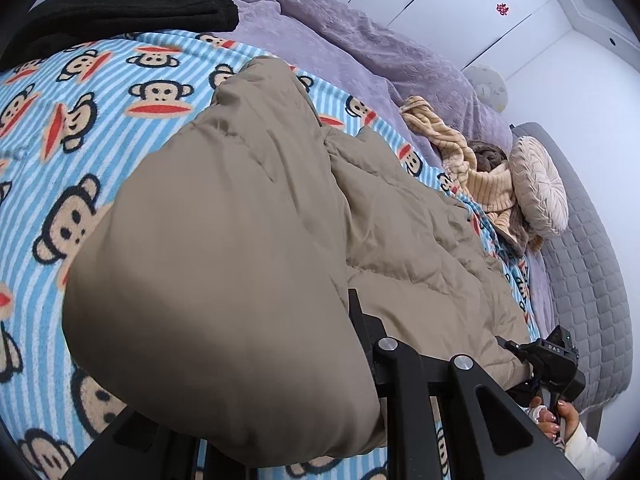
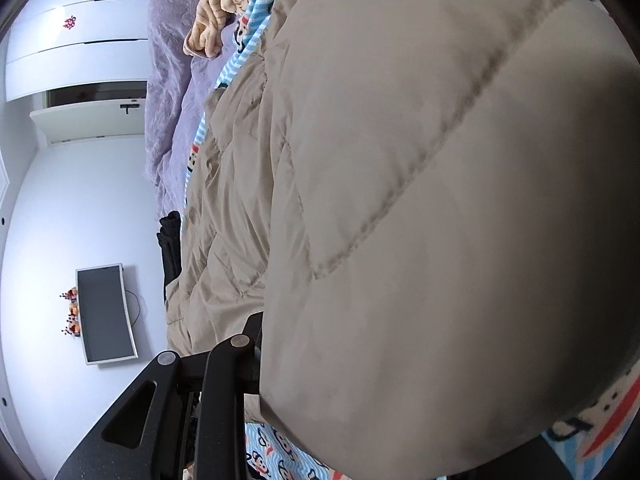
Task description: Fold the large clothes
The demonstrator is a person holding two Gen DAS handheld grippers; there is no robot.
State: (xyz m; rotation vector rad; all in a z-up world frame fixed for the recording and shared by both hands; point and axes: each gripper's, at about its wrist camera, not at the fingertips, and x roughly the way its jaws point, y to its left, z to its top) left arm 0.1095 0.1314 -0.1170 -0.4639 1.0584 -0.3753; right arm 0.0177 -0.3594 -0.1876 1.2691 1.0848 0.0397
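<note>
A tan quilted puffer jacket [image 1: 248, 240] lies on a blue striped monkey-print blanket [image 1: 80, 120] on the bed. A raised fold of it bulges close to the left wrist camera and hides most of my left gripper [image 1: 344, 316], which is shut on that fold; one black finger [image 1: 358, 320] shows. In the right wrist view the jacket [image 2: 420, 200] fills the frame, and my right gripper [image 2: 260, 336] is shut on a puffy fold that covers its tips. The right gripper's body [image 1: 552, 360], held by a hand [image 1: 560, 416], appears at the jacket's far edge.
A purple quilt [image 1: 360, 52] lies beyond the blanket, with a black garment [image 1: 120, 16] at the far left. A beige striped garment [image 1: 480, 168] and a round cushion [image 1: 540, 188] rest by the grey padded headboard [image 1: 588, 272]. White wardrobe [image 1: 460, 12] behind; a monitor [image 2: 106, 314] on the wall.
</note>
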